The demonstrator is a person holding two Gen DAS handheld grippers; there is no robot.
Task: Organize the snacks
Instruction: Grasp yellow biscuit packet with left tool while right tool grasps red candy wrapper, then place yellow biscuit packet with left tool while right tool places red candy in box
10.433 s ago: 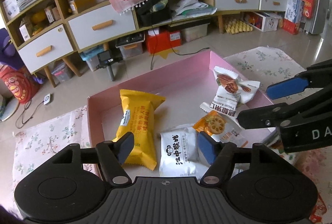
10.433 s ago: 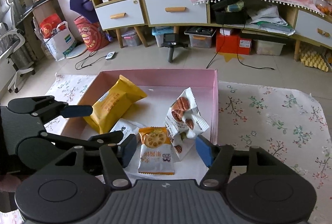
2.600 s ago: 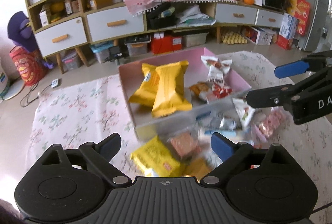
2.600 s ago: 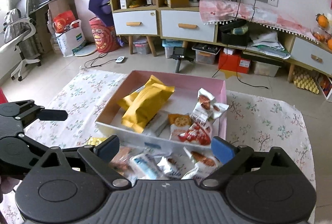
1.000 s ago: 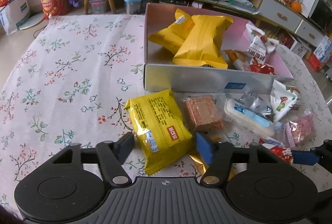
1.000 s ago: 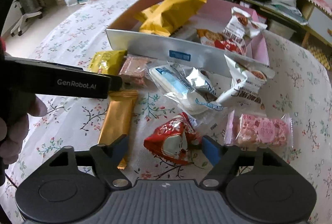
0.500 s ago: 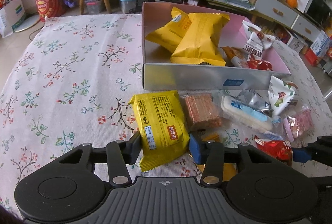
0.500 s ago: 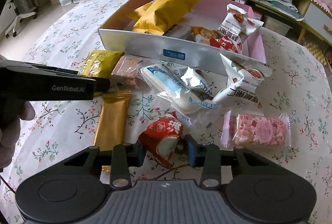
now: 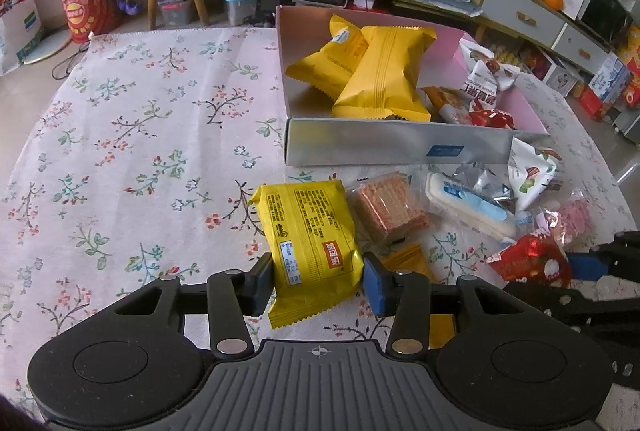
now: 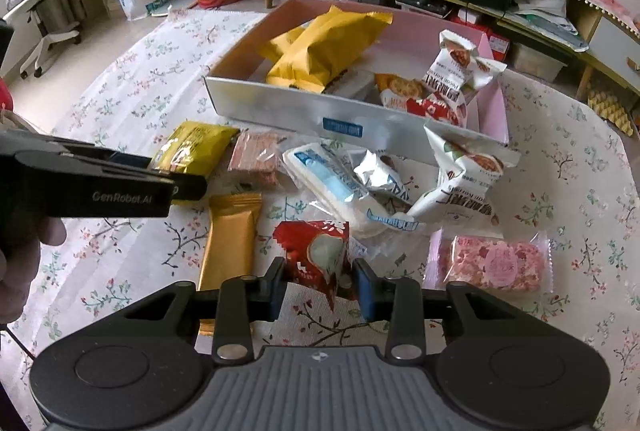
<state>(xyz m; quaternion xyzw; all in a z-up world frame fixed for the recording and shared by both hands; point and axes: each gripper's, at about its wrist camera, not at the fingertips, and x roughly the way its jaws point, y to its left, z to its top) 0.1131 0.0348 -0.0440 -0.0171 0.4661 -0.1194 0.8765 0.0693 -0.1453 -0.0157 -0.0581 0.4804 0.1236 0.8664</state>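
Observation:
A pink box with a silver front wall (image 9: 400, 147) stands on the flowered tablecloth and holds two big yellow bags and several small packets. In front of it lie loose snacks. My left gripper (image 9: 319, 281) is shut on a flat yellow snack packet (image 9: 310, 243), its pads pressing the packet's near sides. The same packet (image 10: 196, 147) shows in the right wrist view behind the left gripper's side. My right gripper (image 10: 320, 287) is shut on a crumpled red snack packet (image 10: 316, 255). Both packets still look to rest on the cloth.
Between the grippers and the box lie a pink wafer pack (image 9: 390, 211), a white-and-blue packet (image 10: 332, 183), a silver packet (image 10: 378, 171), a gold bar (image 10: 230, 235), a white nut packet (image 10: 468, 175) and a pink candy pack (image 10: 496, 263). Bare cloth (image 9: 140, 151) spreads to the left.
Both pairs of jaws came in from wide apart onto their packets, yellow on the left and red on the right. The hands have hardly moved in the last second.

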